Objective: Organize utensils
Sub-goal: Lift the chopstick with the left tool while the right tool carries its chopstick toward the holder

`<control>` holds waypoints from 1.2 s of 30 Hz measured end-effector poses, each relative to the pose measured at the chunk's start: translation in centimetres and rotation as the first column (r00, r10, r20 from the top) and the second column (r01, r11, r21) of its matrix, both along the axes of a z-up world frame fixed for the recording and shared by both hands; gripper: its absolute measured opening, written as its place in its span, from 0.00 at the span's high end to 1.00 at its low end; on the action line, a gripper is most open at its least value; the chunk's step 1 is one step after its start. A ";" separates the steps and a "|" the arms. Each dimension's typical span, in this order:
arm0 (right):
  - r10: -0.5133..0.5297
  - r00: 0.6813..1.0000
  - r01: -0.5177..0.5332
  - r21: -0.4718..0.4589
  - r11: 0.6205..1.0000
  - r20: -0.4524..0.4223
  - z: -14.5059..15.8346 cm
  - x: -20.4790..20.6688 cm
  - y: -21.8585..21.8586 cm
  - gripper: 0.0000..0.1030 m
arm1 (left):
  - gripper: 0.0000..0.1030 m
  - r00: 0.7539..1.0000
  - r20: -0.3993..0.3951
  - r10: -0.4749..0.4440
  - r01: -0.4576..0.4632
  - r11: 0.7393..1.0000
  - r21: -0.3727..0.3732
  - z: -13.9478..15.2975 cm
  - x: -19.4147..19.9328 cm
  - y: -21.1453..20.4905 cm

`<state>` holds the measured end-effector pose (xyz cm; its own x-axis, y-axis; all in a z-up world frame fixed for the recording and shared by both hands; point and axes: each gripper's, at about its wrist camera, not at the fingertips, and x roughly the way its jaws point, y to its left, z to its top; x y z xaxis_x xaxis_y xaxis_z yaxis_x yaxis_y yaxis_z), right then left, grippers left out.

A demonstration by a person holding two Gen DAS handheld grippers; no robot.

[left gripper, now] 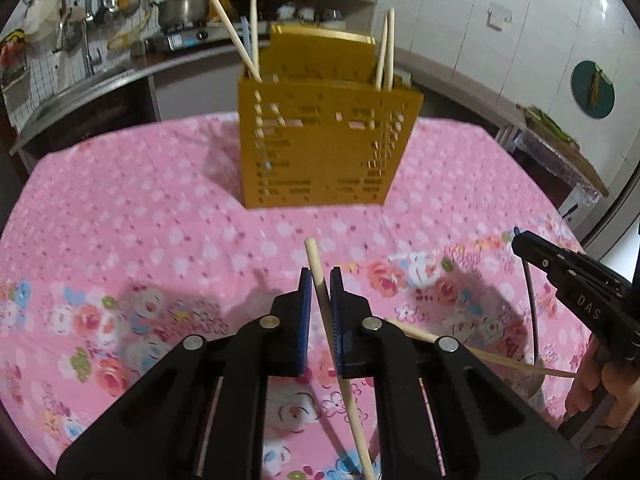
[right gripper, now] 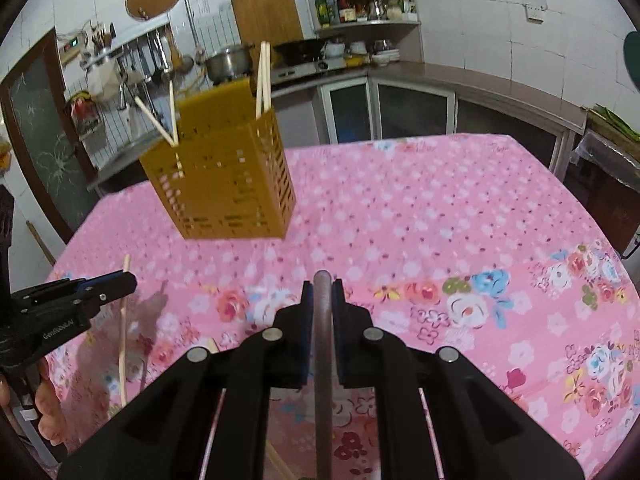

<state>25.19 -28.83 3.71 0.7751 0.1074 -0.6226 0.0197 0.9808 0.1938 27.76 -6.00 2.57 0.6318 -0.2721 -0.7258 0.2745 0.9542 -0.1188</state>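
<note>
the left gripper (left gripper: pixel 320 276) is clamped on a pale wooden chopstick (left gripper: pixel 316 268), tip pointing up, over the pink floral tablecloth (left gripper: pixel 140 208). the right gripper (right gripper: pixel 322 284) is clamped on a dark metal handle (right gripper: pixel 322 340). ahead stands a slotted yellow holder (left gripper: pixel 324 148) with four chopsticks (left gripper: pixel 386 52) inside; another chopstick (left gripper: pixel 500 358) lies on the cloth.

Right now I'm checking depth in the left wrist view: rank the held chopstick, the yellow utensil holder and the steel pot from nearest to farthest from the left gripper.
1. Chopstick, clamped in the left gripper.
2. Yellow utensil holder, mid-table, straight ahead.
3. Steel pot, on the back counter, upper left.
</note>
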 end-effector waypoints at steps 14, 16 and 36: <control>-0.055 0.977 0.053 0.013 0.999 0.208 3.7 -2.5 -0.9 0.91 | 0.96 0.988 0.150 0.022 -0.014 0.999 -0.050 4.5 -1.4 3.0; -0.055 0.972 0.054 0.009 0.998 0.228 4.1 -2.7 -0.9 0.91 | 0.96 0.986 0.163 0.025 -0.015 0.998 -0.062 4.9 -1.4 3.3; -0.040 0.923 0.035 0.021 0.999 0.383 8.5 -1.1 1.0 0.91 | 0.96 0.940 0.333 0.067 -0.014 0.987 -0.160 10.5 -1.3 5.3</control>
<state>24.14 -27.86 12.23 0.9579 0.0800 -0.2756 -0.0220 0.9780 0.2073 26.51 -0.70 13.02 0.8446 -0.3316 -0.4203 0.2850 0.9431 -0.1714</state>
